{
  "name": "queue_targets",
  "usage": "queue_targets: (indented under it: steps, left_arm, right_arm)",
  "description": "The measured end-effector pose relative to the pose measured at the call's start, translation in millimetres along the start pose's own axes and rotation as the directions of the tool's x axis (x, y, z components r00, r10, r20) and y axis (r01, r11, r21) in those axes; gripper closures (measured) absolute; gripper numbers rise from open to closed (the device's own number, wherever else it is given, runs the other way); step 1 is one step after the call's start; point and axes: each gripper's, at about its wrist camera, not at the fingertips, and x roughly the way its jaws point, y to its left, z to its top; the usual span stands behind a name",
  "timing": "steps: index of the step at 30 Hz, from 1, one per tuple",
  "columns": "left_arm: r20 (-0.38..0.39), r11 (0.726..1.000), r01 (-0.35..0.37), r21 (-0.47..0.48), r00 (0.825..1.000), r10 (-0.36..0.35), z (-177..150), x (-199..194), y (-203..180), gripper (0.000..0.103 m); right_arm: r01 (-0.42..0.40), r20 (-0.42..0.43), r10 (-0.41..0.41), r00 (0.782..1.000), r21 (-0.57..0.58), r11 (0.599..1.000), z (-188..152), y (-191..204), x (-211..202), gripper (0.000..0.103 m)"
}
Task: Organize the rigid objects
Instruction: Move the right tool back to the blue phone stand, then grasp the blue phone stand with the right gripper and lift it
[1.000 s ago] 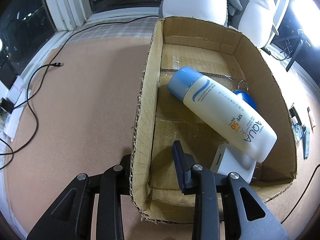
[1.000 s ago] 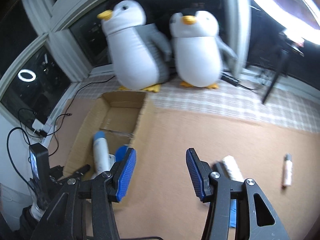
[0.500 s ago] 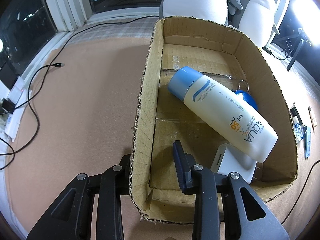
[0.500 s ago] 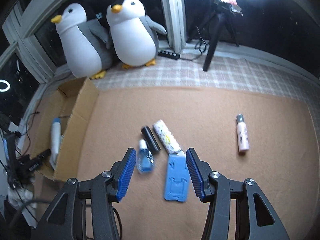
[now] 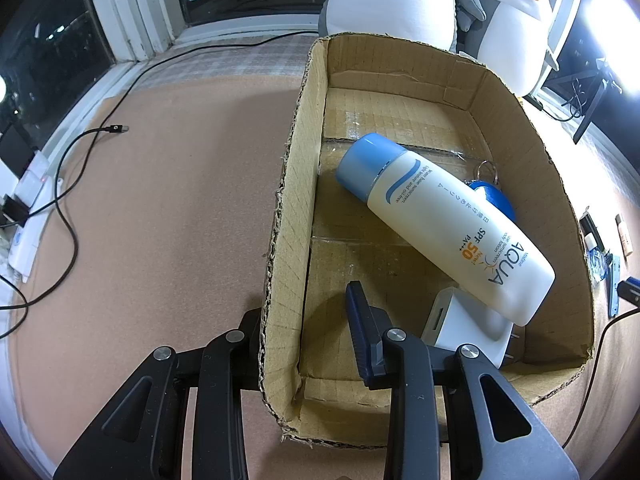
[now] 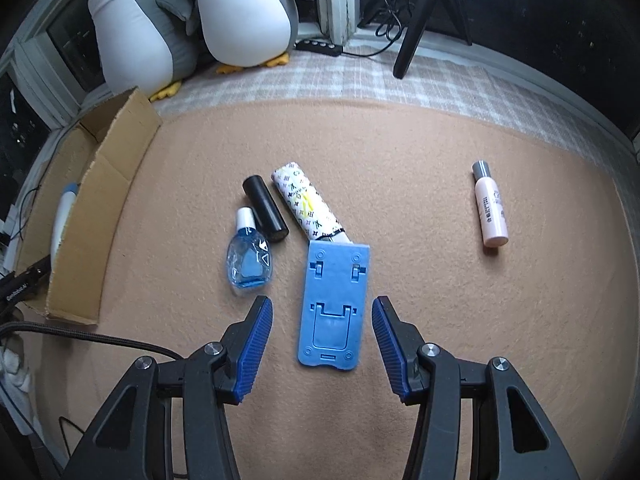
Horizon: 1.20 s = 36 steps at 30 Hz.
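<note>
A cardboard box (image 5: 298, 184) holds a white sunscreen bottle with a blue cap (image 5: 440, 220), a white charger (image 5: 468, 328) and a blue keyring item (image 5: 494, 198). My left gripper (image 5: 304, 320) straddles the box's left wall, one finger inside and one outside; whether it presses the wall I cannot tell. In the right wrist view my right gripper (image 6: 322, 326) is open above a flat blue phone stand (image 6: 334, 304), which lies between the fingers on the mat. Beyond it lie a clear blue bottle (image 6: 248, 260), a black tube (image 6: 265, 208), a patterned white tube (image 6: 306, 202) and a pink bottle (image 6: 490, 210).
Two plush penguins (image 6: 244, 12) stand at the back by the window. The box (image 6: 104, 200) sits at the left in the right wrist view. A tripod (image 6: 416, 24) stands at the back. Cables (image 5: 68, 200) and a power strip lie left of the box.
My right gripper swung away from the box and penguins, to the right and down over the loose items, ending above the blue phone stand. The left gripper stayed on the box wall.
</note>
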Motion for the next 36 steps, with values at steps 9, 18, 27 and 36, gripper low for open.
queue_targets:
  steps: [9, 18, 27, 36]
  left_arm:
    - [0.000, 1.000, 0.001, -0.001, 1.000, -0.001, 0, 0, 0, 0.073]
    - [0.000, 1.000, 0.002, -0.001, 1.000, -0.002, 0, 0, 1, 0.073]
    - [0.000, 1.000, 0.003, -0.001, 1.000, -0.003, 0, 0, 1, 0.073]
    - [0.000, 1.000, 0.003, -0.001, 1.000, -0.003, 0, 0, 1, 0.073]
  right_arm:
    - [0.013, -0.046, -0.014, 0.999, -0.017, 1.000, -3, 1, 17, 0.055]
    - [0.016, -0.064, -0.017, 0.998, -0.014, 1.000, 1, -5, 25, 0.068]
    - [0.007, -0.054, -0.008, 0.999, -0.014, 1.000, 1, -6, 26, 0.069]
    - [-0.001, -0.019, 0.001, 1.000, 0.001, 1.000, -4, -6, 22, 0.070]
